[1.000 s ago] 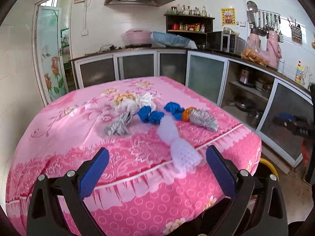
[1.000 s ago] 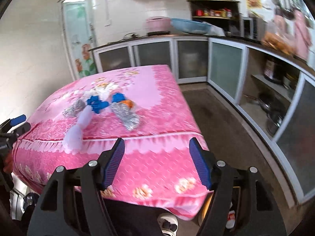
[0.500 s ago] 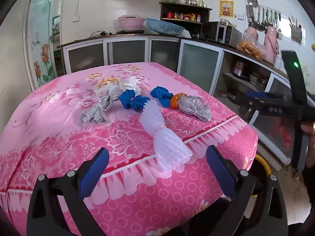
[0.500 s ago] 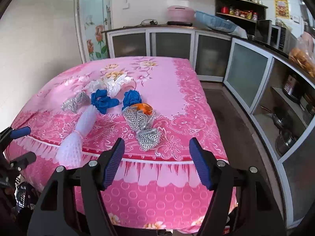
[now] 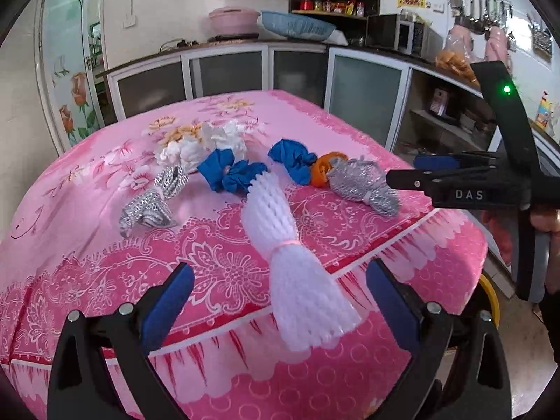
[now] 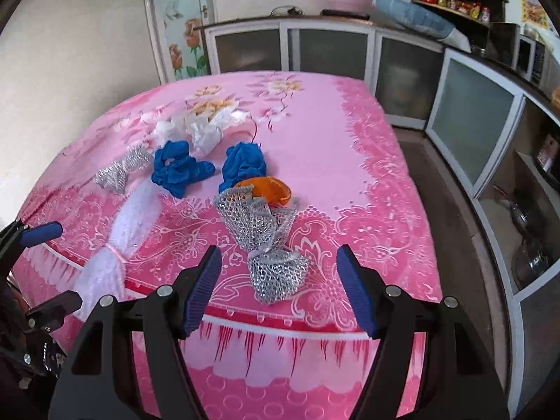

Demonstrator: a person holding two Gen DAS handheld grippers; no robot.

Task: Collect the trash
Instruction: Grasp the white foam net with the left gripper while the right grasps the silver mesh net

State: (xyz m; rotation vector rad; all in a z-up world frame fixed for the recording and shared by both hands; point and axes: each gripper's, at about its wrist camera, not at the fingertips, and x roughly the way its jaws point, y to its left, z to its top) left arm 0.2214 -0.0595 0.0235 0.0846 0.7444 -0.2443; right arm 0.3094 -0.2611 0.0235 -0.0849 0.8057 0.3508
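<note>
Trash lies on a pink flowered tablecloth (image 5: 87, 252). A long white foam net (image 5: 290, 252) hangs over the near edge, right in front of my open left gripper (image 5: 280, 301). It also shows in the right wrist view (image 6: 119, 234). A silver mesh net (image 6: 266, 241) lies just ahead of my open right gripper (image 6: 280, 287), with an orange wrapper (image 6: 266, 189) behind it. Two crumpled blue gloves (image 6: 178, 168) (image 6: 245, 164), a second silver net (image 5: 150, 199) and white crumpled paper (image 5: 206, 143) lie further back. Both grippers are empty.
Kitchen cabinets with frosted doors (image 6: 329, 49) run along the back and right walls. A door with flower decals (image 5: 70, 80) is at the left. A yellow-rimmed bin (image 5: 490, 301) stands on the floor right of the table. The right gripper's body (image 5: 490, 182) shows in the left wrist view.
Both grippers have moved closer to the table. The right gripper now faces the silver net; the left one faces the white foam net. Nothing on the table moved.
</note>
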